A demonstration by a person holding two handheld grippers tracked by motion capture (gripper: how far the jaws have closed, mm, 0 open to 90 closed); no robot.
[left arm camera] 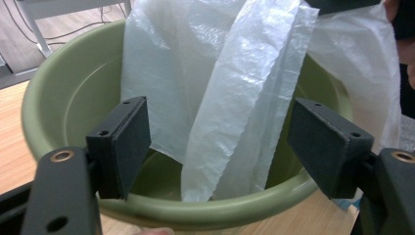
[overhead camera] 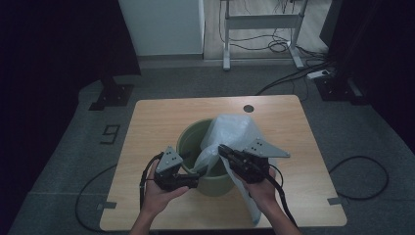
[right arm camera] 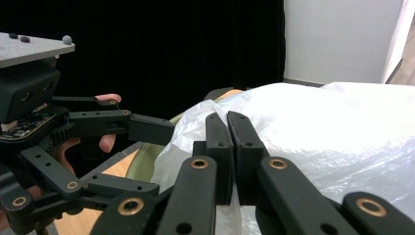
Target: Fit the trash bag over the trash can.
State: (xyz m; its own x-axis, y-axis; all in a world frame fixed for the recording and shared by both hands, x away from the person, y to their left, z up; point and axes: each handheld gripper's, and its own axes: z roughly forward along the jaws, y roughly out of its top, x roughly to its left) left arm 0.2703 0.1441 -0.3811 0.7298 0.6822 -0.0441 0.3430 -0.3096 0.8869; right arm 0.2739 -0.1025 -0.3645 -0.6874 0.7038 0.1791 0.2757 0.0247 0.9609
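Bucket [overhead camera: 205, 183], green plastic, stands near the middle of the light wooden table [overhead camera: 151, 122], a little toward the person's edge. Clear plastic bag [overhead camera: 230, 132] partly inside it: one fold hangs down into the bucket's mouth, the rest rises above the rim and drapes over the right side onto the tabletop.

Right gripper [overhead camera: 221, 149]: jaws pressed together, pinching a pleat of the bag film at the bucket's right rim. In the right gripper view the two black jaws [right arm camera: 228, 147] meet flat with only a thin seam between them, and white film bunches just below and behind them. Right hand [overhead camera: 262, 188] grips the gripper body from below.

Left gripper [overhead camera: 198, 177]: held at the near-left rim of the bucket, pointing toward the bag. In the left gripper view its pads [left arm camera: 125, 144] stand wide apart, with the hanging fold of the bag [left arm camera: 230, 112] between them but not touched by either pad. Nothing gripped on this side. The bucket rim [left arm camera: 210, 208] runs just beneath the jaws. Left hand [overhead camera: 159, 193] holds the gripper from below.

Cables [overhead camera: 362, 171] trail on the grey floor around the table.
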